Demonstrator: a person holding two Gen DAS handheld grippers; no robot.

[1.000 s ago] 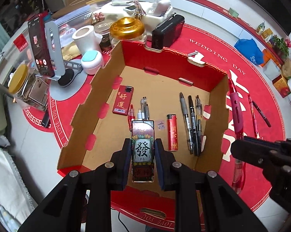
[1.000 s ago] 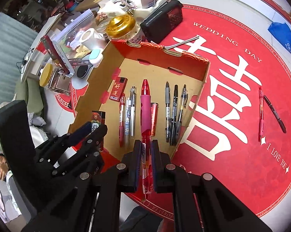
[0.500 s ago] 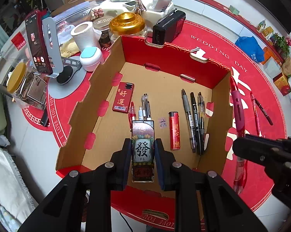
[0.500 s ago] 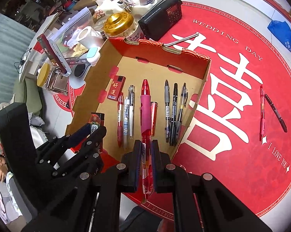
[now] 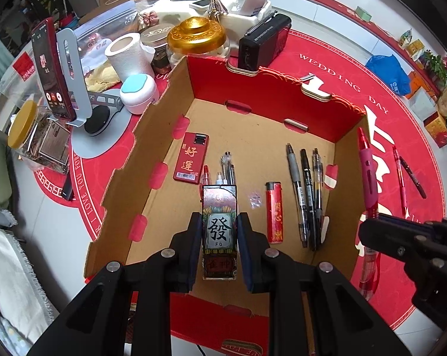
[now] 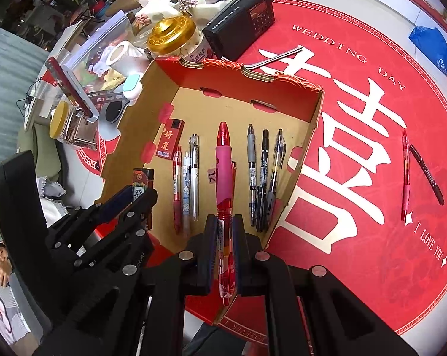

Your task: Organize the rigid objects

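Observation:
My left gripper (image 5: 219, 231) is shut on a patterned lighter (image 5: 219, 225) printed with a large black character, held above the near part of a cardboard box (image 5: 161, 136). My right gripper (image 6: 224, 231) is shut on a thick pink-and-red pen (image 6: 224, 172), held over the same box (image 6: 309, 136). On the box floor lie a red lighter (image 5: 274, 212), a red card pack (image 5: 191, 161), three dark pens (image 5: 305, 190) at the right and light pens (image 6: 189, 175) at the left. A red pen (image 6: 405, 172) and a black marker (image 6: 426, 173) lie outside on the red mat.
Behind the box stand a gold-lidded jar (image 5: 197, 34), a black radio (image 5: 263, 41), a paper roll (image 5: 128, 56), a small blue-topped jar (image 5: 138, 89) and a phone on a stand (image 5: 52, 68). A yellow-lidded jar (image 5: 35, 136) stands left. A blue bag (image 5: 388, 74) lies far right.
Both views have crept a little nearer the box; each gripper keeps its hold, the left on the lighter and the right on the pink pen.

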